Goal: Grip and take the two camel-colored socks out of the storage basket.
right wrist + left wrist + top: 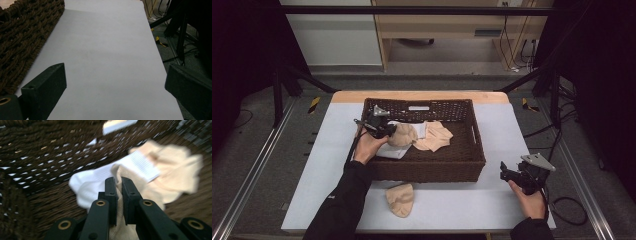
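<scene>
While your left gripper [119, 182] pinches a beige sock [402, 134] inside the basket [432, 170], your right gripper [511, 175] waits spread near the surface's [462, 205] right edge.

Lab: black frame rig [412, 10], floor rails [252, 175], loose cables [512, 45].

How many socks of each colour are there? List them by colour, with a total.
Beige socks: 3: one pinched in the left tool over the basket, sock; one lying in the basket; one on the table.
White socks: 1, in the basket.
Total: 4.
</scene>
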Tool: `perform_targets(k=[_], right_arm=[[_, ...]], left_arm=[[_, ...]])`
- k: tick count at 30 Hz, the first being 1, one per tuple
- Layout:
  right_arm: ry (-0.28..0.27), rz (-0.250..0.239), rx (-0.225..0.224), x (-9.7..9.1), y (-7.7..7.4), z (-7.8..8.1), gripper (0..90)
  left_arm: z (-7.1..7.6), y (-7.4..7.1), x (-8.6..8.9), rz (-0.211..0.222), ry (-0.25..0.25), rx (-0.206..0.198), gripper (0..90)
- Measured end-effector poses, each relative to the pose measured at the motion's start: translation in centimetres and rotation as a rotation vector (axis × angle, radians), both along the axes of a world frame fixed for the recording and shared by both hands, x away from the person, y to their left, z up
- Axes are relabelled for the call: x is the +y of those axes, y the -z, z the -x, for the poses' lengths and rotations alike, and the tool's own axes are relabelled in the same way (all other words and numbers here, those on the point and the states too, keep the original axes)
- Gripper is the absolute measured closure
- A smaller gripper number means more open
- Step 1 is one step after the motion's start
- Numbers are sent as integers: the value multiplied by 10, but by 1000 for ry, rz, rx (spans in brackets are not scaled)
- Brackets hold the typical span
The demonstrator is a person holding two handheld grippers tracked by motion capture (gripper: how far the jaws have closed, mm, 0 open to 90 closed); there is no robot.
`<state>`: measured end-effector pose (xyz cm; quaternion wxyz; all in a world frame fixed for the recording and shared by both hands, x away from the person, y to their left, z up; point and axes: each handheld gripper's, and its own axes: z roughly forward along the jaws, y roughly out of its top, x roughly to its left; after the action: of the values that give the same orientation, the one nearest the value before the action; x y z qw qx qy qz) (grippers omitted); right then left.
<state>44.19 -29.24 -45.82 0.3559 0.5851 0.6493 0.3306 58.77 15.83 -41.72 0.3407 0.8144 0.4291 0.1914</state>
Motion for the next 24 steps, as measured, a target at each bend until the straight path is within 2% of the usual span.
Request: perform_targets(k=[2,3,5,6,9,11,12,14,19,24], right_arm=[[0,1,-1,0,0,0,40],[-2,0,-1,0,0,0,40],[-5,1,-2,0,0,0,41],[-5,2,-3,0,0,0,41],[-2,-4,-3,0,0,0,41],[-1,-3,-2,0,0,0,41],[-3,-2,-3,0,0,0,41],[-3,-2,1,0,0,0,41],[-4,-4,2,0,0,0,41],[-3,-1,5,1,0,0,41]], left_arm=[[-1,4,1,-43,-9,29,774],[-1,5,2,-61,-12,21,739],[-1,5,5,-52,-19,17,615],[-1,5,5,-50,-15,7,573],[-1,4,4,-47,2,-62,436],[-2,2,4,-4,18,-97,408],[-3,1,3,26,33,-107,396],[-4,1,3,48,35,-114,389],[-5,4,-2,37,56,-90,414],[-2,8,-7,-17,115,-35,509]])
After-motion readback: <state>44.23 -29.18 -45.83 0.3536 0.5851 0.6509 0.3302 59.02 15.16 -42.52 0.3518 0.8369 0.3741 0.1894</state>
